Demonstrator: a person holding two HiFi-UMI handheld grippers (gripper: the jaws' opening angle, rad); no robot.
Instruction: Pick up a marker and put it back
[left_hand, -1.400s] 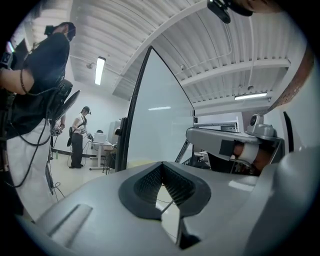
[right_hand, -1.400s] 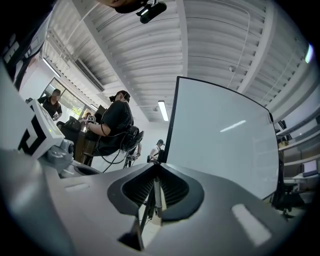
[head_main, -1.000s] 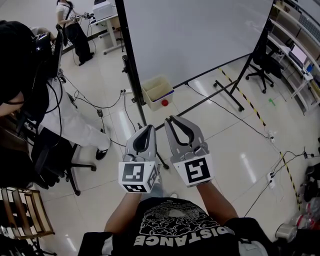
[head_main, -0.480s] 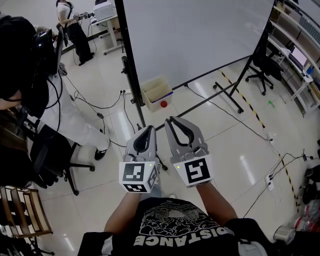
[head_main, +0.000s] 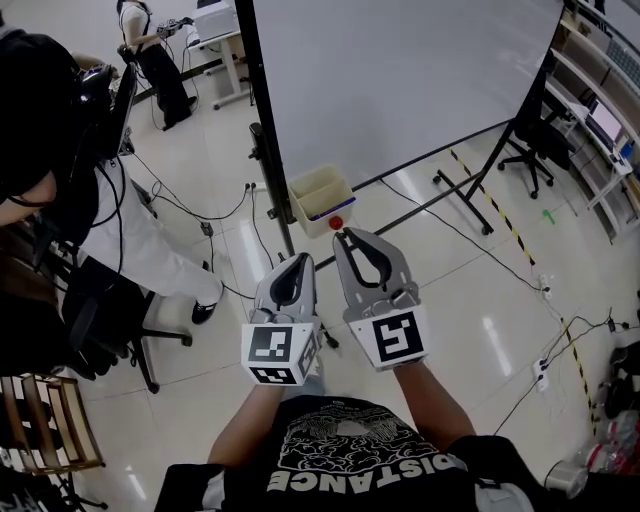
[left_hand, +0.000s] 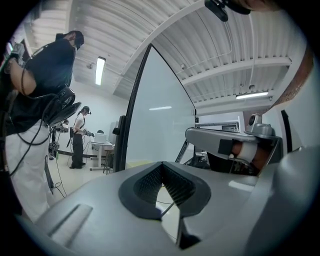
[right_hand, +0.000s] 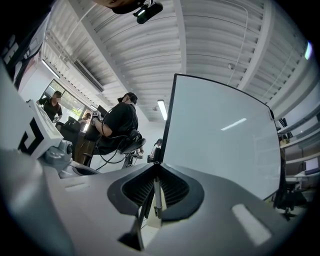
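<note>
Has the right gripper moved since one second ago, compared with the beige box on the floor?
Yes. The right gripper has come forward: less floor shows between its tips and the beige box than before.

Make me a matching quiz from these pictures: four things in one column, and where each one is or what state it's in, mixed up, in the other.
Things:
1. large white board on a black frame
2. open beige box
3. black wheeled office chair
4. left tongs

Places or states:
A. on the floor by the board's left post
B. shut, nothing held
C. far right, near the shelves
D. upright, ahead of the person

Pairs: 1-D, 2-A, 3-C, 4-B
</note>
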